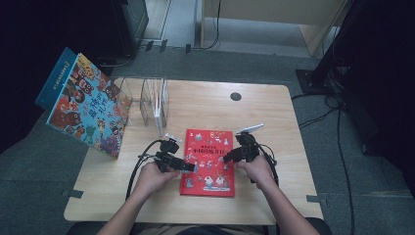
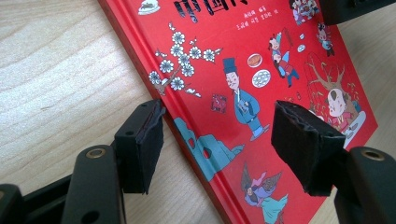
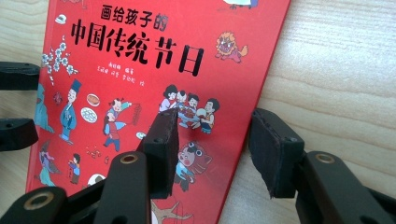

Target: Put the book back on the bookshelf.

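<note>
**A:** Where did the red picture book [image 1: 208, 162] lie at that point?

**B:** Flat on the worktop [image 1: 274, 117], cover up, near the person's edge. The left gripper [image 1: 192, 167] sat at its left edge and the right gripper [image 1: 226, 157] at its right edge.

**A:** Was either one pinching it?

**B:** No. In the left gripper view the jaws stood spread, straddling the book's edge, one pad over bare wood and the other above the cover. The right gripper's jaws were spread the same way across the opposite edge. Neither pad pressed on anything.

**A:** So the step was lifting it, probably toward the clear holder [image 1: 152, 100] at the back?

**B:** That seemed likely. Another book [image 1: 85, 105] leaned upright beside the holder. To do it well, I judged each lower pad had to slide under the cover's edge before closing, otherwise the pads would skid on the glossy board. Both sides should have closed together, so the book rose level rather than twisting.
</note>
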The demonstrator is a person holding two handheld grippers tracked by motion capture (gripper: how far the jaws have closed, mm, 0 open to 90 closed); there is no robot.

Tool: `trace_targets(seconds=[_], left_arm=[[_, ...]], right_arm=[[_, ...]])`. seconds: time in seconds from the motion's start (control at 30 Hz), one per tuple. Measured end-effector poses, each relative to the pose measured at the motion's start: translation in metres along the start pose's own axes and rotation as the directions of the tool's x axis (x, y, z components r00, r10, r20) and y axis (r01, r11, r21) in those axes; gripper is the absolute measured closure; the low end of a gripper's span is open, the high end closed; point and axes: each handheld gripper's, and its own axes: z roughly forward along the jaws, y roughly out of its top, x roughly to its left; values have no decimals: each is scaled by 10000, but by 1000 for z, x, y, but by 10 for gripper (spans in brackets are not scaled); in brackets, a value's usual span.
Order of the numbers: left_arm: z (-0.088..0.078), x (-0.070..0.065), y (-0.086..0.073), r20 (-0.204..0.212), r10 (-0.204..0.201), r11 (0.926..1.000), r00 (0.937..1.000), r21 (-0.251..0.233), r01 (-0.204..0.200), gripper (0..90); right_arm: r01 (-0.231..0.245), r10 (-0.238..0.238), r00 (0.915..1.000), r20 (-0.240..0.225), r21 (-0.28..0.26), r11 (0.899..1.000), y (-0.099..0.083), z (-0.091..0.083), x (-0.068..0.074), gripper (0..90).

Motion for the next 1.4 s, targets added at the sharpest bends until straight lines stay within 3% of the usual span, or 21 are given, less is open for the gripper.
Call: trace_targets(seconds=[0.13,0.27,0.47,0.83,0.97,1.13,1.2,1.4], left_arm=[[0,0,0,4,-72,10000,10000,9,72,346],[0,0,0,43,1,9999,10000,162,-2,353],[0,-1,0,130,22,9998,9999,219,-25,350],[-1,3,1,524,-126,9997,9985,235,114,323],[-2,9,2,915,-440,9986,9948,329,412,337],[-4,10,3,993,-479,9985,9939,325,449,351],[-6,11,3,1135,-648,9979,9914,165,634,361],[-8,15,3,1140,-715,9974,9909,206,696,360]], right_arm=[[-13,13,10000,49,71,10000,1,-2,1,532],[-22,21,10000,-40,-210,9998,3,-7,3,533],[220,-219,9998,36,-290,9993,8,-16,9,533],[525,-551,9973,-494,-524,9972,13,-40,17,553],[683,-724,9948,-719,-585,9959,16,-50,24,567],[980,-1041,9905,-903,-695,9928,19,-61,34,577],[1047,-1111,9893,-947,-696,9921,20,-64,37,580],[1042,-1112,9867,-1184,-642,9925,25,-74,49,616]])
